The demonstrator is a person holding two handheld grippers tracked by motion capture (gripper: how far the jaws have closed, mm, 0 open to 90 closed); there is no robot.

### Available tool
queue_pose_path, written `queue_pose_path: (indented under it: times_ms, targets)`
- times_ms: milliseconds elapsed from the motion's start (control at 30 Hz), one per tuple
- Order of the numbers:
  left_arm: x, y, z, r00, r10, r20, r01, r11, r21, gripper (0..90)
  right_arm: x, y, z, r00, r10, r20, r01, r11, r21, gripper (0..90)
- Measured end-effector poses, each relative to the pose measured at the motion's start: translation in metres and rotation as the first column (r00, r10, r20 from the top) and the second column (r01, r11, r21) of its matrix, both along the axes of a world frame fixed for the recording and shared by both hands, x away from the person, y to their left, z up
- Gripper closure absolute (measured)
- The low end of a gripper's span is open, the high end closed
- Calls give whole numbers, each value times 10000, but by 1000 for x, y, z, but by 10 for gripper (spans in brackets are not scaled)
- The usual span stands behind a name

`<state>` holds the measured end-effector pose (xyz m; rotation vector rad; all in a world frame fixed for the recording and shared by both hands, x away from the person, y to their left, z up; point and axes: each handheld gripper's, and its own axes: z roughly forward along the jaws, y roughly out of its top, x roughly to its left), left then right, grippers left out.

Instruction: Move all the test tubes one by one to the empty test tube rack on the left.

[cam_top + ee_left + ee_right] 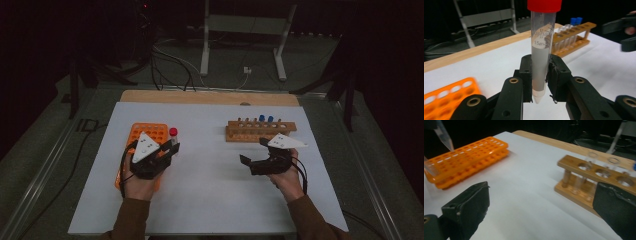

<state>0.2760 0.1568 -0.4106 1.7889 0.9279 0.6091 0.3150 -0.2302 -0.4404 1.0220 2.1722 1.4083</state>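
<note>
carrying the red-capped tube (541, 50) across the tabletop (210, 200) is where you stand: it sits upright in your left hand-held gripper (541, 82), jaws clamped on its lower body just above the conical tip, cap well above the pads. in the high view the tube (173, 134) is just beside the right edge of the orange rack (150, 131), off the surface.

risks, largest first:
- the wooden rack (260, 131) stands well apart to the right, so there is a wide open stretch to cross. a grip this low leaves most of the tube's length free above the pads; a quick swing could tilt it or let it slip down through the jaws.
- the wooden rack already holds blue-capped tubes (265, 119) and clear glass ones. coming in low you could knock them or catch the rack's top rail with the tip.
- the holes are small; a tilted tube would likely jam on the rim rather than drop in.
- your right hand-held gripper (257, 159) stands wide and holds nothing, just in front of the wooden rack. it could get in the way of the incoming tube.

pose: left hand (137, 182) over the orange rack's near right corner, jaws pointing forward and to the right. right hand (287, 180) low, jaws pointing left across the tabletop.
</note>
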Motion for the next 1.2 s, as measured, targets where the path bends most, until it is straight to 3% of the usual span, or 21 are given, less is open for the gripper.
queue_pose_path:
  times_ms: [400,533,967,1200]
  targets:
    - [-15,56,-13,9945,1013,-270,-1016,9948,-100,751,-5,-24,0,9981,-621,60,620,9980,138,11]
    - [-20,62,-21,9933,1063,-462,-1059,9943,108,751,-7,-26,-1,9978,-656,51,655,9977,151,11]
    - [-38,82,-43,9859,1287,-1073,-1305,9914,-95,751,-10,-33,-3,9968,-796,44,794,9966,237,11]
    - [-47,85,-50,9867,991,-1288,-1035,9942,-277,750,-11,-34,-8,9963,-856,-10,856,9960,259,11]
